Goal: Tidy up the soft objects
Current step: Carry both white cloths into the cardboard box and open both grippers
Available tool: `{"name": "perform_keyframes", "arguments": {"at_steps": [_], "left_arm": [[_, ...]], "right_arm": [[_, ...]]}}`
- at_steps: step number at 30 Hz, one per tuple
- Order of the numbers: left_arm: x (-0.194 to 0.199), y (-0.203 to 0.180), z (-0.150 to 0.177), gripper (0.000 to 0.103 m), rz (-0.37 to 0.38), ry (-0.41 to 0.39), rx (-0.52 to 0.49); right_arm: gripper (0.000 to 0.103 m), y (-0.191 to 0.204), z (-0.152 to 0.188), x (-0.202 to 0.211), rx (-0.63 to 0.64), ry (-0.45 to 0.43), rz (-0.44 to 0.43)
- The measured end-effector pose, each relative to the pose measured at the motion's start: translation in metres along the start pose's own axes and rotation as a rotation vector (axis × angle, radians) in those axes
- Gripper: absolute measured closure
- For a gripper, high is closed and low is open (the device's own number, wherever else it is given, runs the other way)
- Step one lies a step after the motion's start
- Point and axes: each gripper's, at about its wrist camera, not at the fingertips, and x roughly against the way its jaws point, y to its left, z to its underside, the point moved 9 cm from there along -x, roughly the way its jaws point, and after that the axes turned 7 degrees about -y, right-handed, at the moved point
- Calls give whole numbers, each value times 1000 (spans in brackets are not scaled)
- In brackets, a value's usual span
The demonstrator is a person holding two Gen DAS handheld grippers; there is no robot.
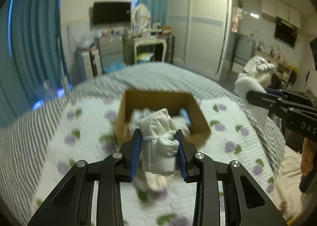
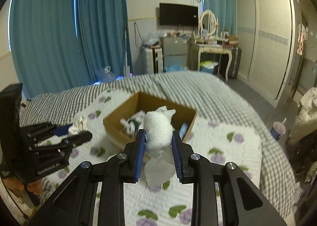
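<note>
Two tools (image 1: 158,146) (image 2: 157,144) pinch crumpled white cloth bundles (image 1: 158,139) (image 2: 157,131).

a home bedroom (bed (image 2: 198,87), wardrobe (image 2: 265,47), vanity (image 2: 210,46))

- Left claw (image 1: 158,142): matte black linkage arms with triangular cut-outs, round silver screw heads at the pivots, and ribbed blue pads (image 1: 135,156) lining the inner faces of both fingers.
- Right claw (image 2: 157,146): the same black frame, silver screws and blue ribbed pads (image 2: 139,152).
- White lettering on the black bodies: "DAS" on the right claw, "SenRobot.AI" on the left.
</note>
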Motion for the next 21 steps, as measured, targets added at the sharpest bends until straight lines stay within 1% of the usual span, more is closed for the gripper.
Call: {"name": "perform_keyframes", "arguments": {"at_steps": [1,4,6,8,9,10,11,13,17,21], "left_arm": [[-7,2,-9,71,13,-11,-17],[-29,9,-28,71,21,-26,-73],[-48,10,-37,71,31,-27,-110],[-67,11,-43,71,44,-27,-119],[-79,11,-44,71,66,-20,-116],[-94,10,-44,71,102,-8,-108],[-104,11,-44,71,115,-1,-103],[-128,18,-42,71,107,14,-96],[-173,29,-25,71,106,84,-99],[-192,29,-7,71,100,127,-136]], "right_arm": [[77,1,-6,-4,5,-5,4],[77,-1,-24,-27,-13,-23,7],[77,-4,-32,-50,-39,-23,6],[77,-8,-37,-72,-61,-21,8],[77,-11,-39,-85,-77,-19,11],[77,-15,-40,-100,-92,-14,15],[77,-20,-39,-112,-101,-7,21],[77,-27,-36,-137,-122,11,32],[77,-39,-18,-178,-151,62,41],[77,-47,4,-208,-149,106,56]]}}
